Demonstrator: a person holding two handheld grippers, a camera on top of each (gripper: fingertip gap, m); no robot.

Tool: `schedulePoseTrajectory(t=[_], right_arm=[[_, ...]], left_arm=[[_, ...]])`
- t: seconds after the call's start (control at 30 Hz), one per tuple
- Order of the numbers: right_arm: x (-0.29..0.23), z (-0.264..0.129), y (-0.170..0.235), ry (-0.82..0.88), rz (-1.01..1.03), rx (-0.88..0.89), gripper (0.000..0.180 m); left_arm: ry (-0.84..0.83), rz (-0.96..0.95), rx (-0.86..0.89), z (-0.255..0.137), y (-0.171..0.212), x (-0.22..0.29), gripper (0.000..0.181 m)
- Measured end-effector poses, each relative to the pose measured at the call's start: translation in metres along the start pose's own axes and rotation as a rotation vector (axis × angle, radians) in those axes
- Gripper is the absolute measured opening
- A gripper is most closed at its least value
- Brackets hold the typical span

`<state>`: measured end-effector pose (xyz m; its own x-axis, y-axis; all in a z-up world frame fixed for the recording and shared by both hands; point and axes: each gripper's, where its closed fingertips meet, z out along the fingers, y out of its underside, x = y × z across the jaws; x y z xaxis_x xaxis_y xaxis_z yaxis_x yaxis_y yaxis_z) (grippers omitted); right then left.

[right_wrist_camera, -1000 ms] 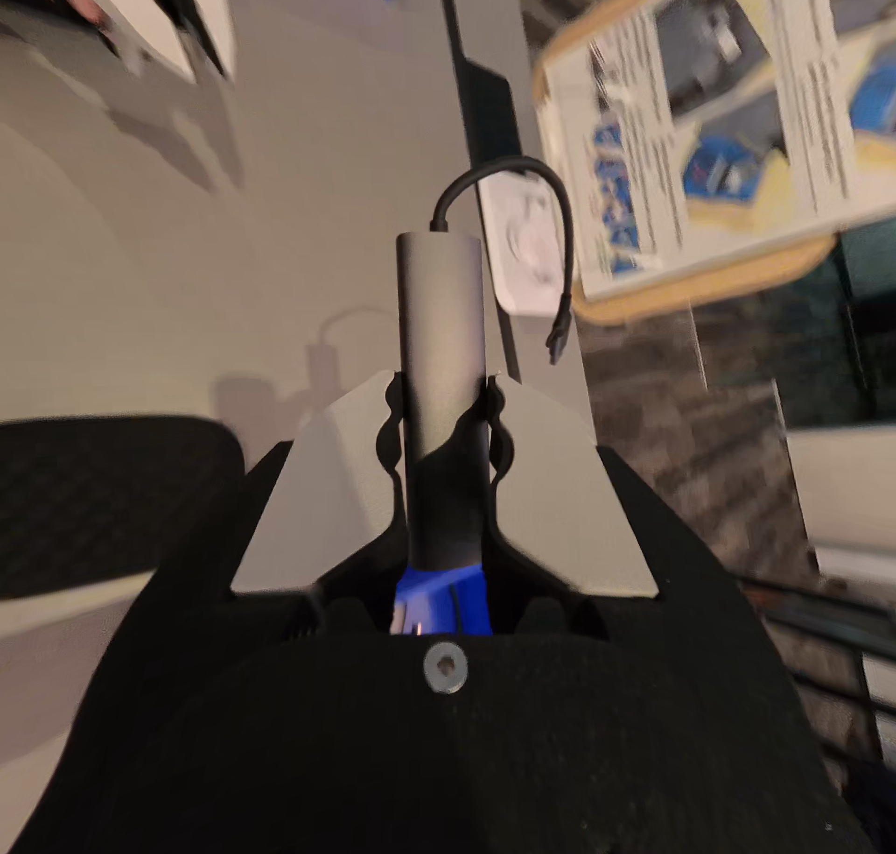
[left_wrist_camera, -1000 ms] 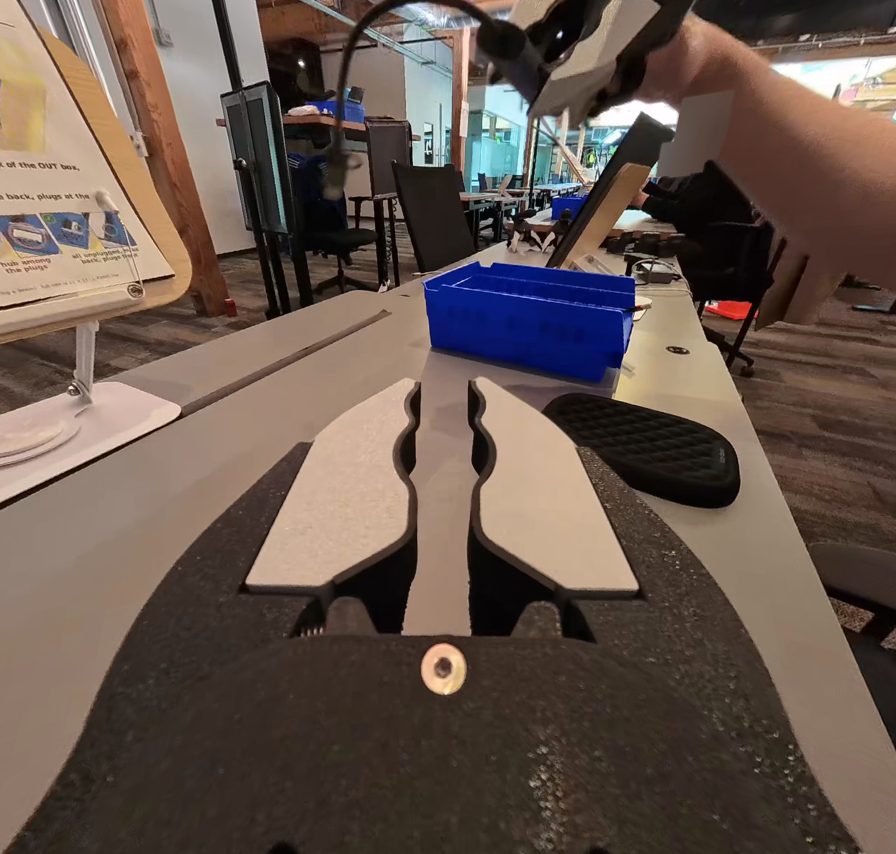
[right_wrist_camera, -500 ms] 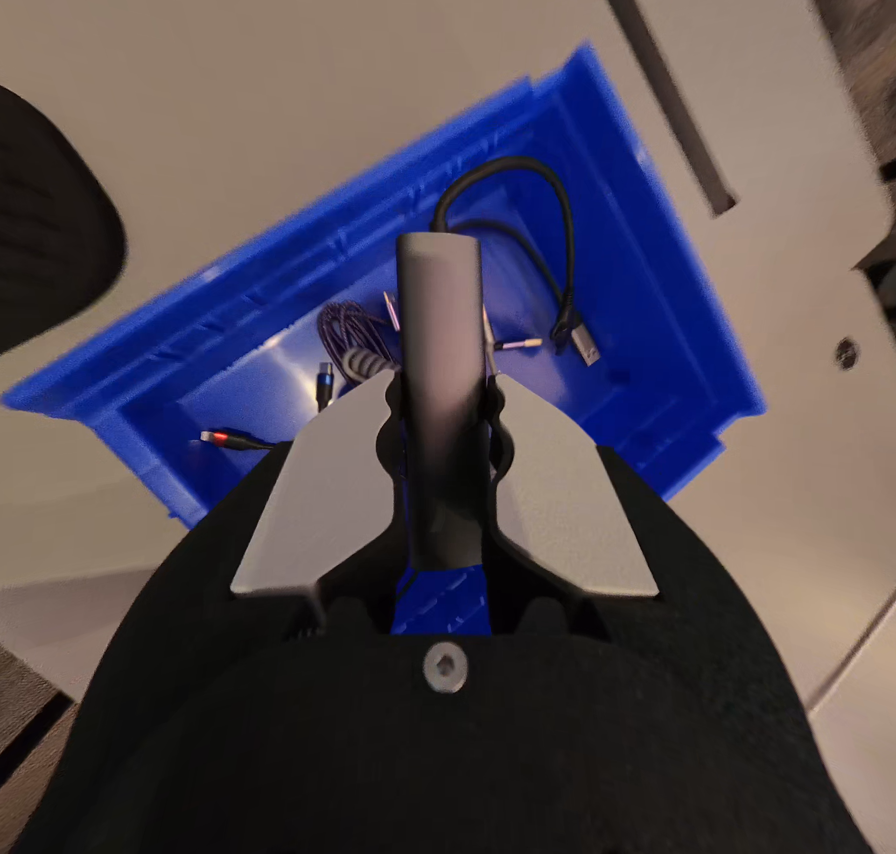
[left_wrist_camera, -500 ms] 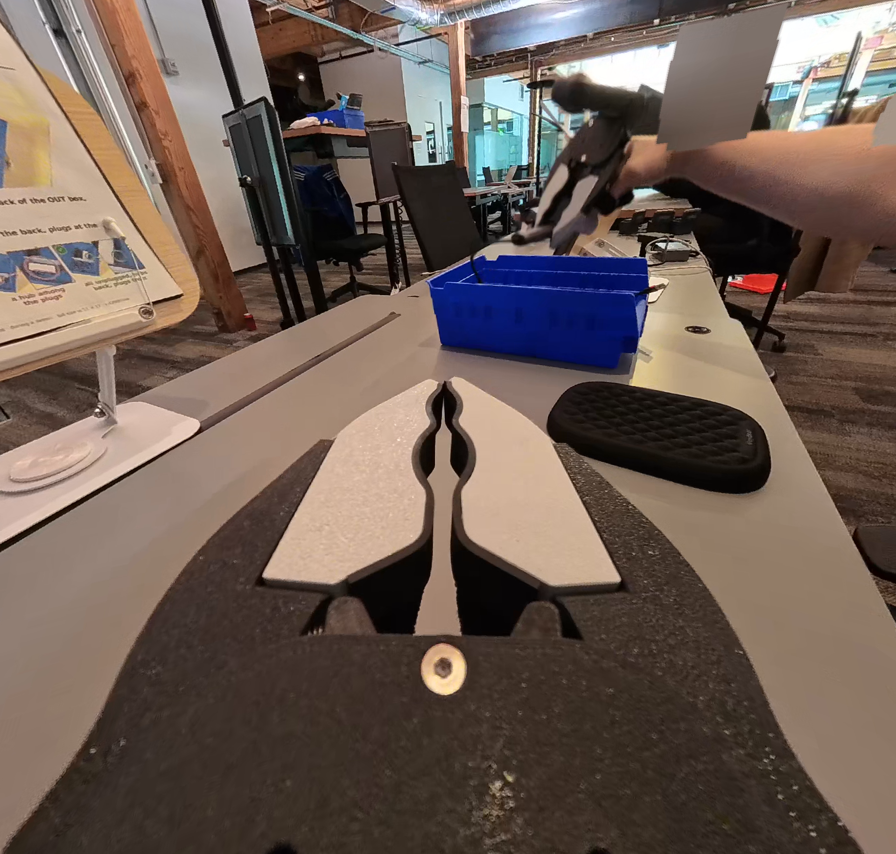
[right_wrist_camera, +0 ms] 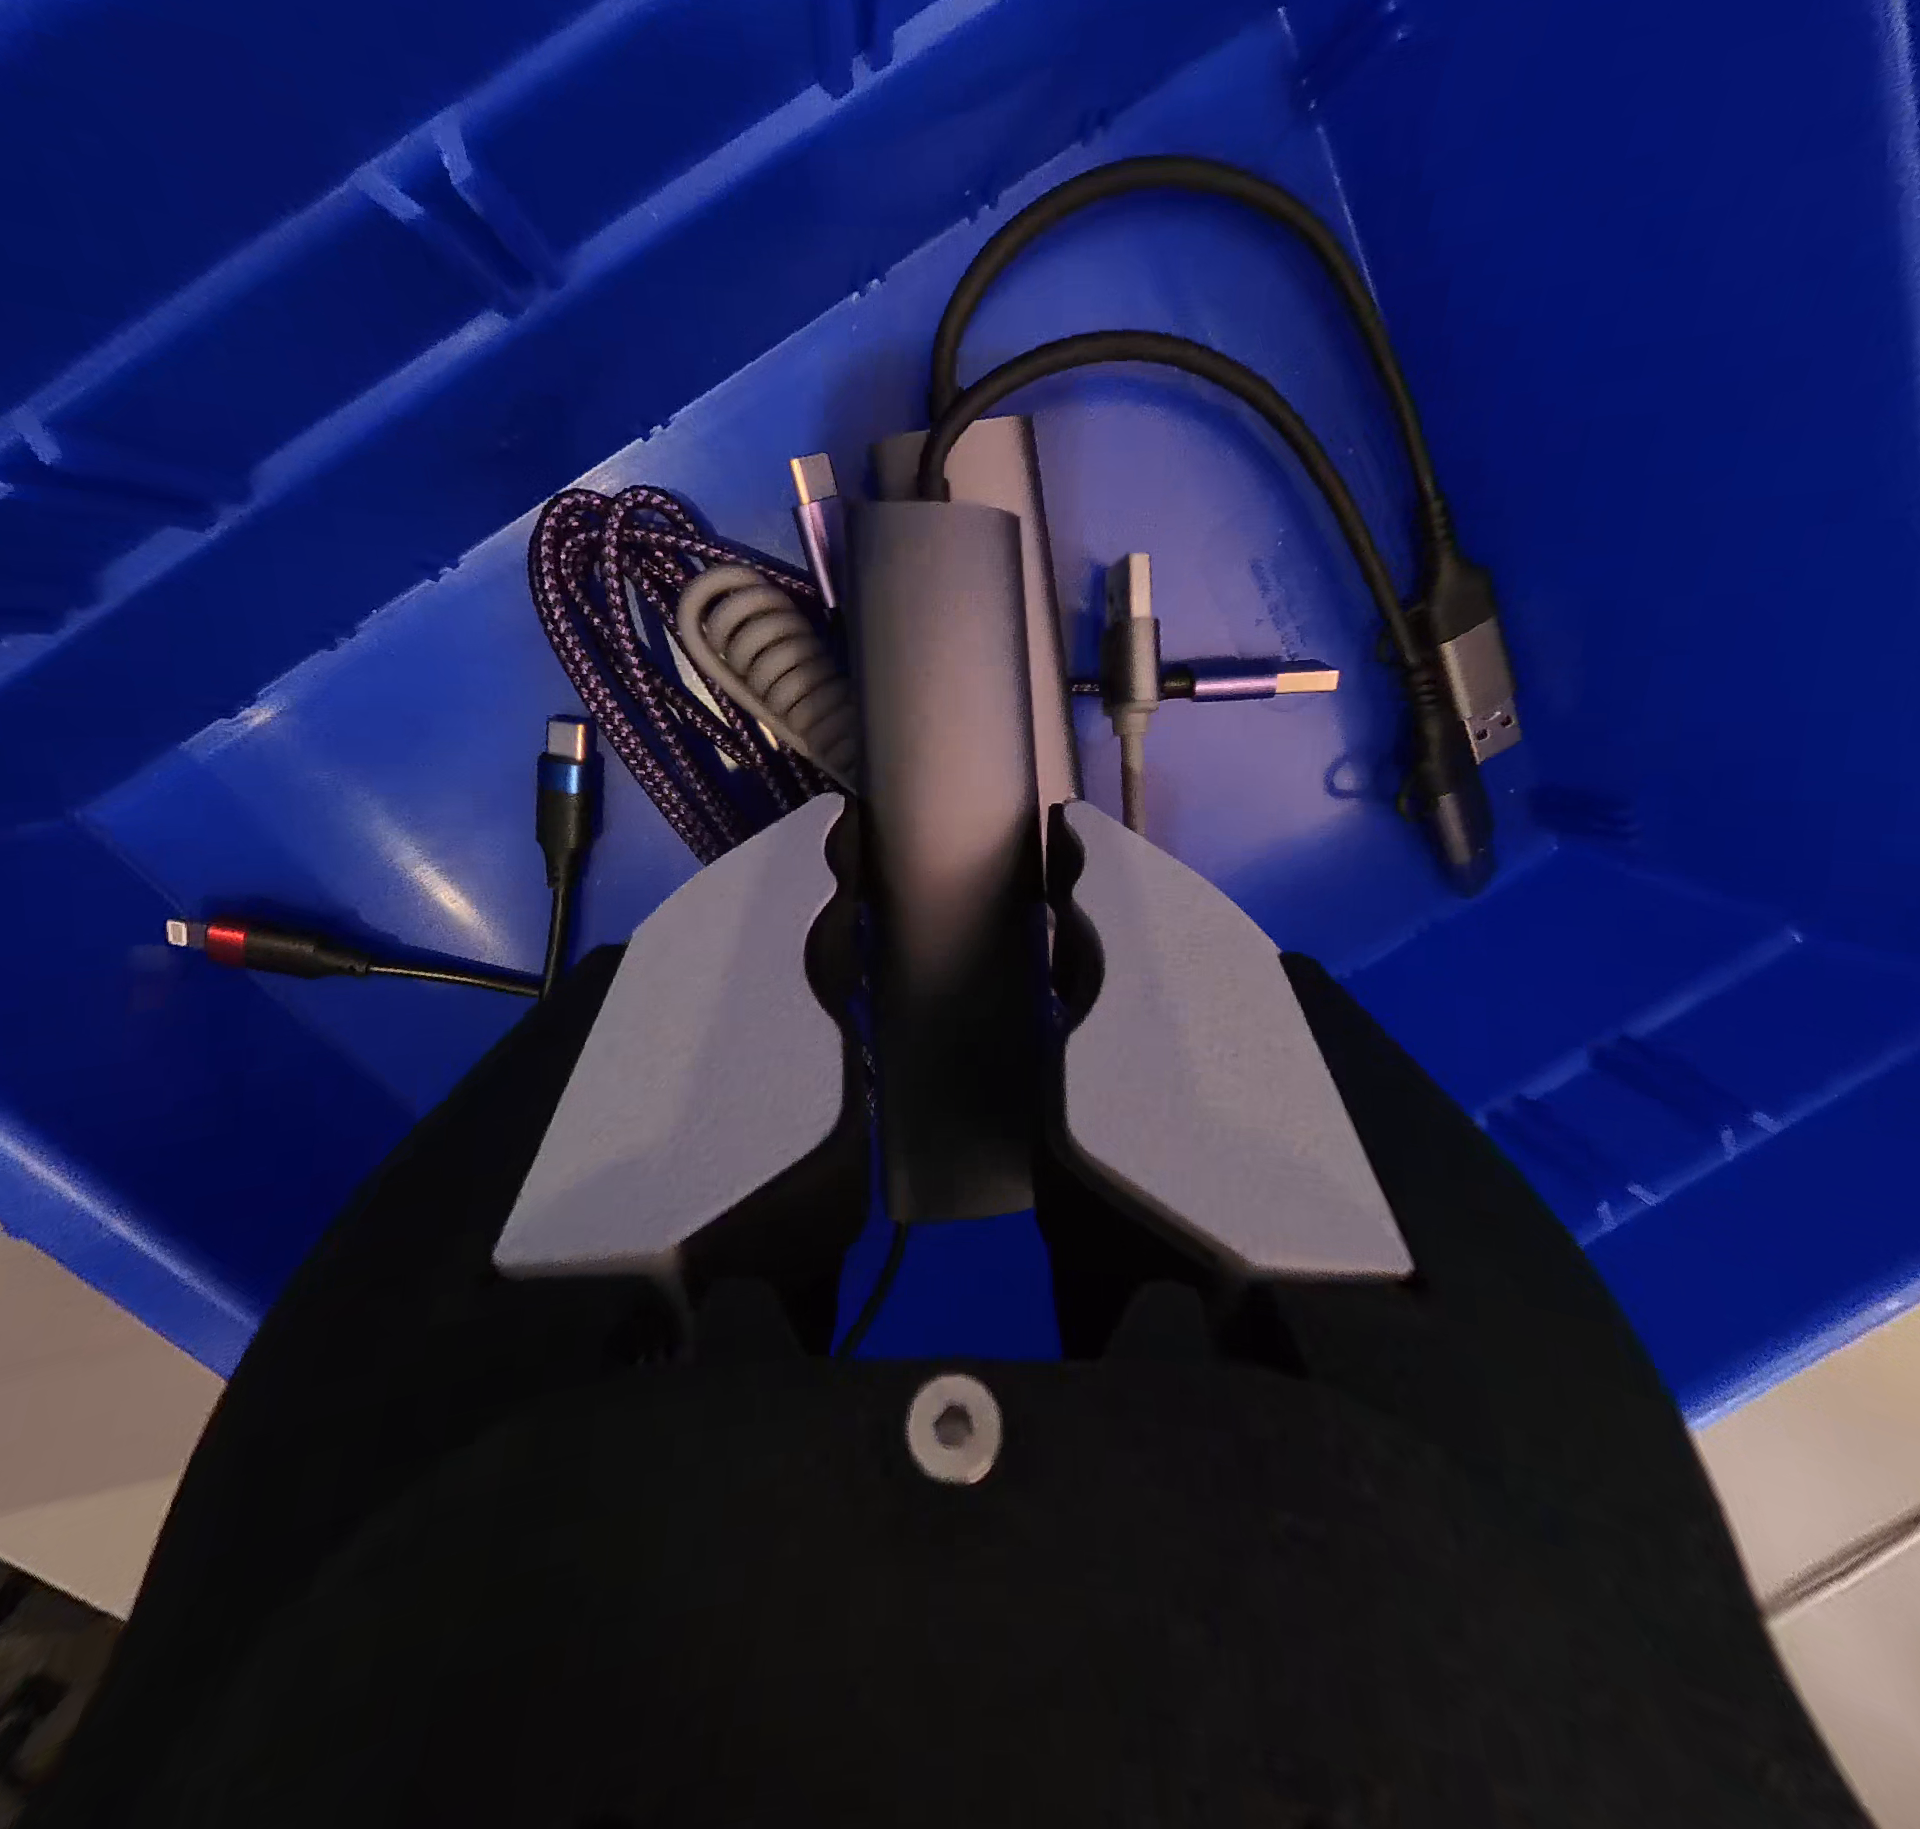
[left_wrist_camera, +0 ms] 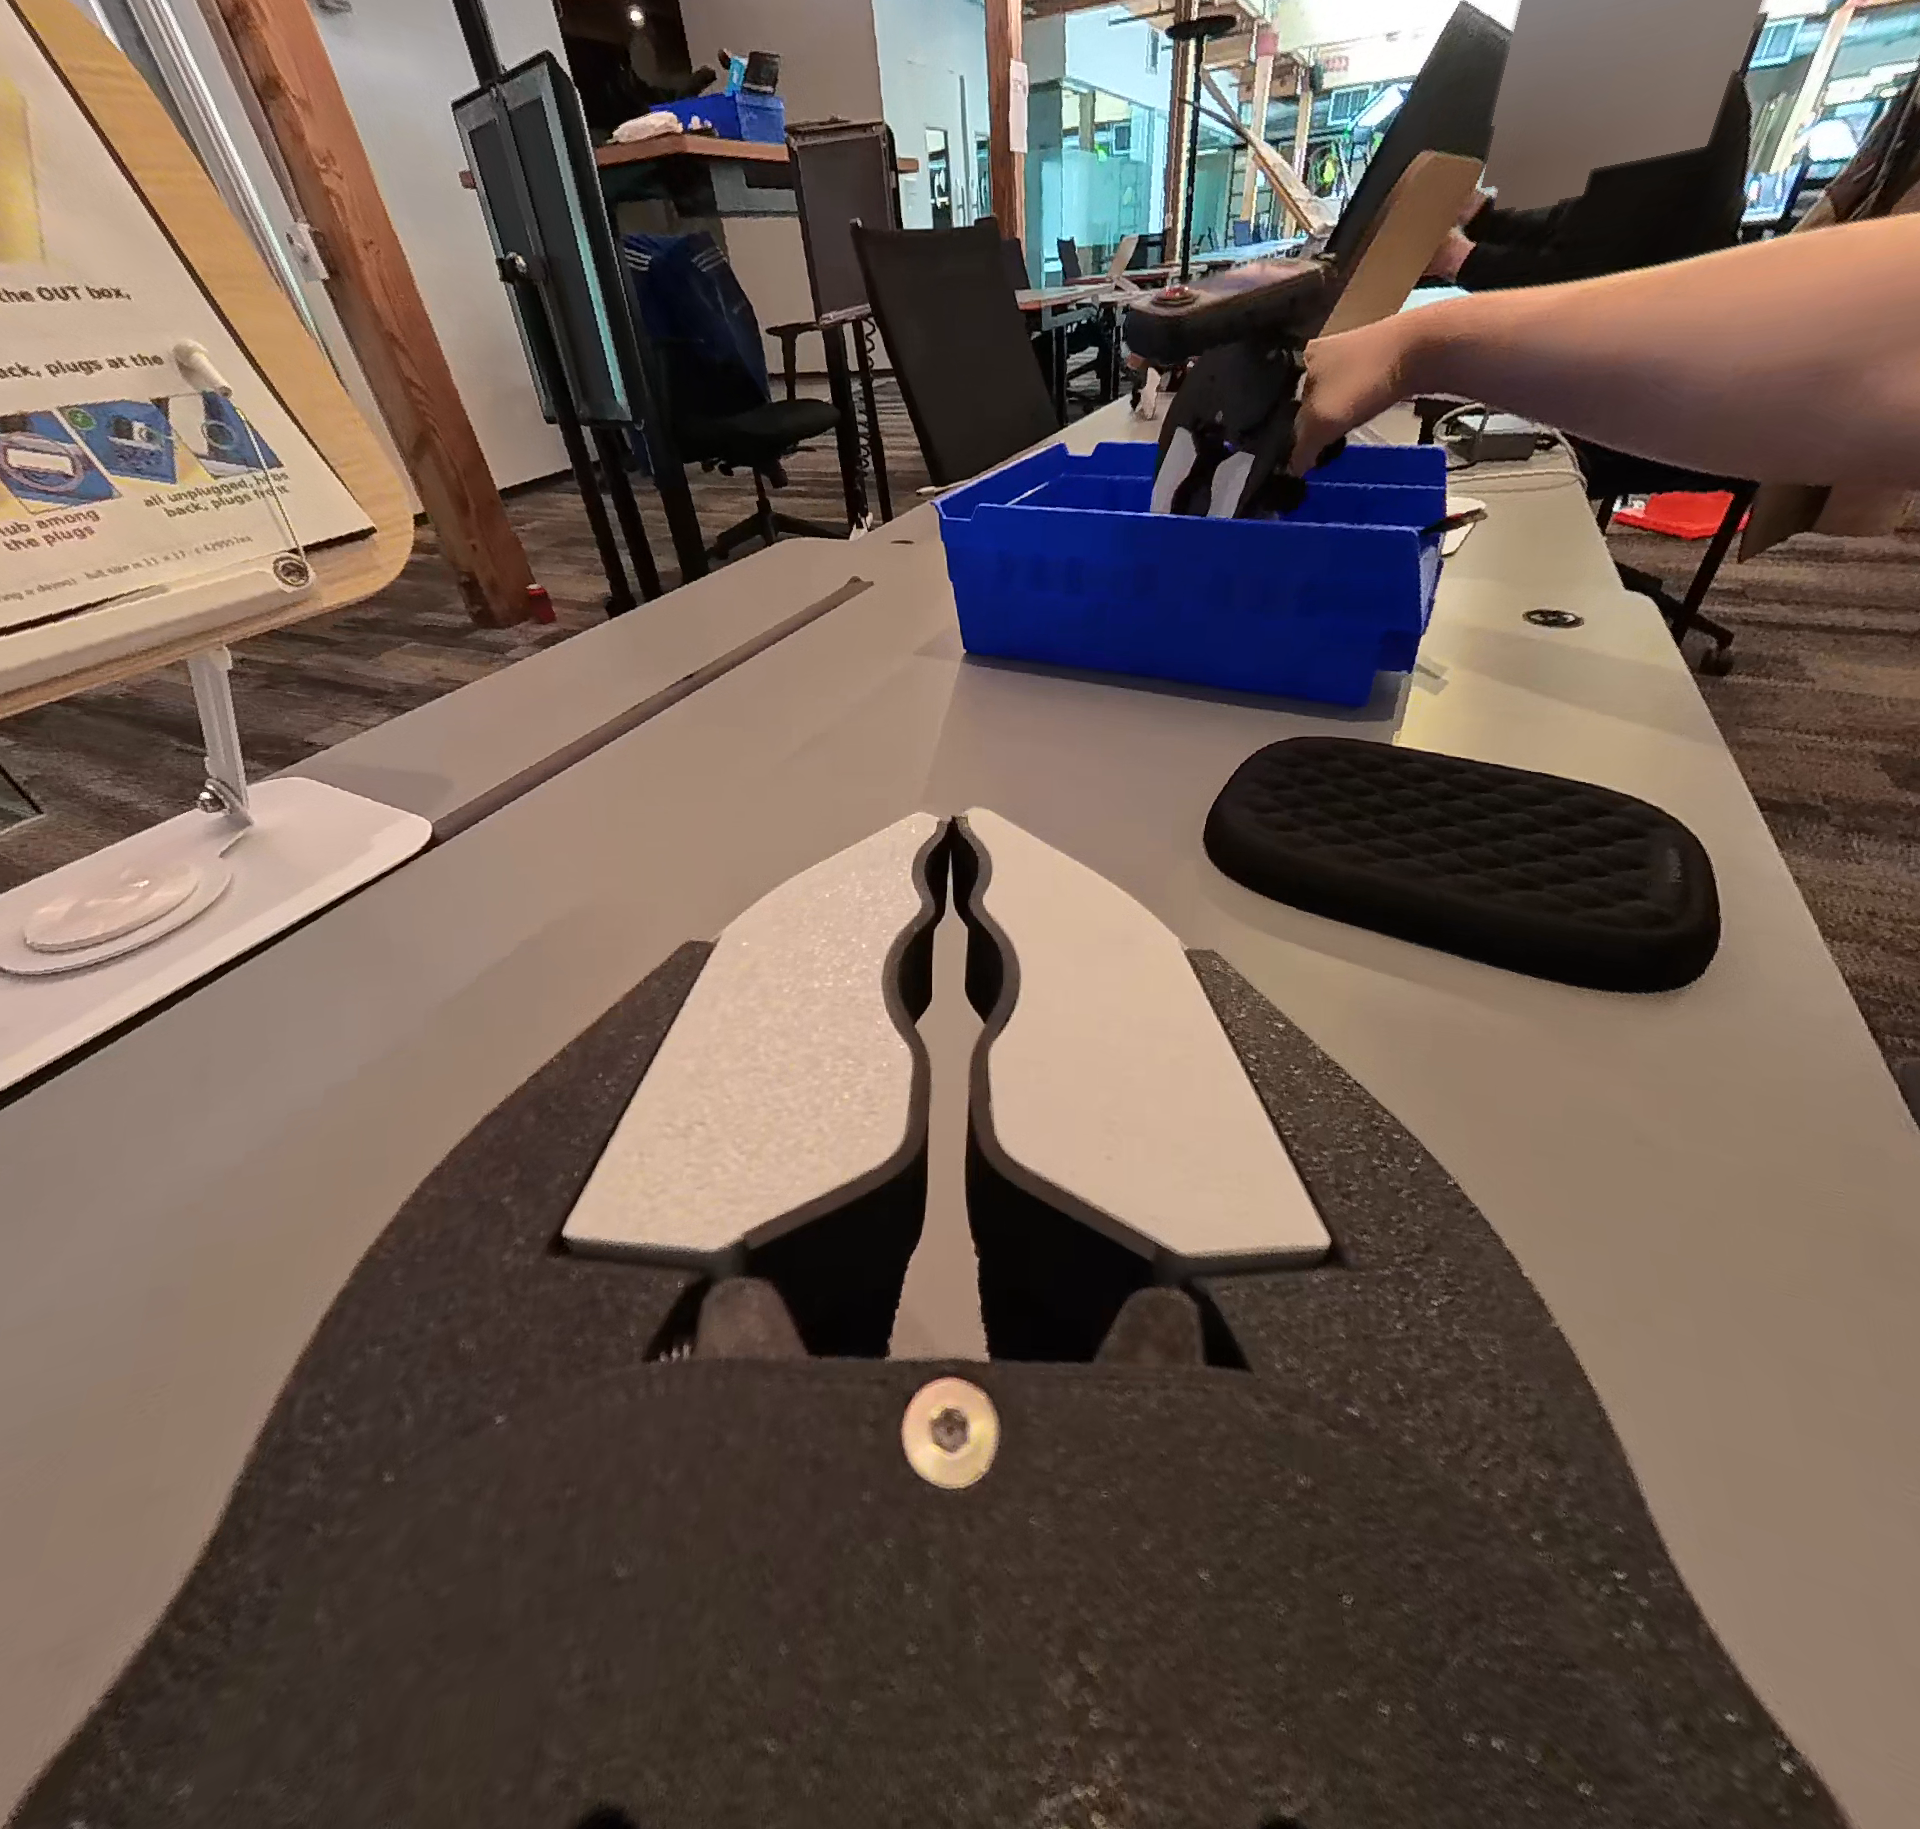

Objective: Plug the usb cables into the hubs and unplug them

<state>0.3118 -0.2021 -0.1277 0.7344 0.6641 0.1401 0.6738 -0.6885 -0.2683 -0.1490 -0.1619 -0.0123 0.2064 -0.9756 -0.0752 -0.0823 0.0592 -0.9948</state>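
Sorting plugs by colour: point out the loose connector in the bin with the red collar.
The red-collared plug lies alone at the blue bin's far left; the neighbouring plug has a blue collar.

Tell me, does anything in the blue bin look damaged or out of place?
Nothing stands out. The right tool holds a grey USB hub over loose cables lying in the blue bin; none looks damaged.

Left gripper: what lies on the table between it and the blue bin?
Bare grey table between left gripper and blue bin; black pad lies off right. Left wrist view.
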Motion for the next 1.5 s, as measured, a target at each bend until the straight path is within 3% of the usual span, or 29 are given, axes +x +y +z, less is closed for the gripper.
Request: schedulePoseTrajectory(t=[0.13, 0.27, 0.4, 0.5, 0.57, 0.73, 0.8, 0.83, 0.97, 1.1, 1.17, 1.23, 1.37, 1.43, 1.5], right_arm=[[0.002, -0.017, -0.007, 0.024, 0.031, 0.044, 0.037], [0.024, -0.078, -0.01, 0.216, 0.125, 0.176, 0.041], [0.061, -0.13, 0.04, 0.387, 0.439, 0.143, 0.048], [0.062, -0.111, 0.095, 0.309, 0.735, -0.046, 0.043], [0.055, -0.088, 0.101, 0.214, 0.829, -0.014, 0.036], [0.047, -0.053, 0.094, 0.097, 0.965, 0.092, 0.037], [0.037, -0.042, 0.096, 0.044, 0.945, 0.027, 0.006], [0.036, -0.04, 0.095, 0.039, 0.947, 0.007, 0.005], [0.036, -0.041, 0.096, 0.041, 0.963, -0.068, 0.004], [0.037, -0.041, 0.096, 0.036, 0.968, -0.077, 0.003], [0.037, -0.041, 0.096, 0.04, 0.969, -0.072, 0.003], [0.037, -0.041, 0.096, 0.046, 0.965, -0.071, 0.004], [0.037, -0.04, 0.096, 0.063, 0.966, -0.058, 0.004], [0.038, -0.04, 0.096, 0.067, 0.972, -0.041, 0.004], [0.038, -0.04, 0.096, 0.069, 0.97, -0.026, 0.004]], left_arm=[[0.001, 0.0, -0.004, 0.0, 0.001, 0.0, 0.0], [-0.006, -0.002, -0.001, -0.001, -0.001, -0.001, 0.0], [-0.024, -0.021, -0.001, 0.0, -0.001, -0.004, 0.0], [-0.032, -0.009, -0.006, 0.0, -0.002, -0.004, 0.0], [-0.036, 0.001, -0.007, 0.0, -0.002, -0.004, 0.0], [-0.072, -0.032, -0.038, 0.0, 0.002, -0.01, 0.0], [-0.134, -0.077, -0.105, -0.002, 0.007, -0.018, 0.0], [-0.187, -0.091, -0.157, -0.007, 0.011, -0.023, 0.0], [-0.541, -0.021, -0.373, -0.064, 0.018, -0.055, 0.0], [-1.038, 0.12, -0.432, -0.188, -0.016, -0.094, 0.013], [-1.204, 0.109, -0.523, -0.25, -0.014, -0.112, 0.023], [-1.232, -0.034, -0.553, -0.285, 0.006, -0.13, 0.029], [-1.034, -0.476, -0.524, -0.285, 0.063, -0.15, 0.044], [-1.045, -0.517, -0.534, -0.284, 0.08, -0.16, 0.038], [-1.051, -0.512, -0.655, -0.284, 0.103, -0.166, 0.037]])
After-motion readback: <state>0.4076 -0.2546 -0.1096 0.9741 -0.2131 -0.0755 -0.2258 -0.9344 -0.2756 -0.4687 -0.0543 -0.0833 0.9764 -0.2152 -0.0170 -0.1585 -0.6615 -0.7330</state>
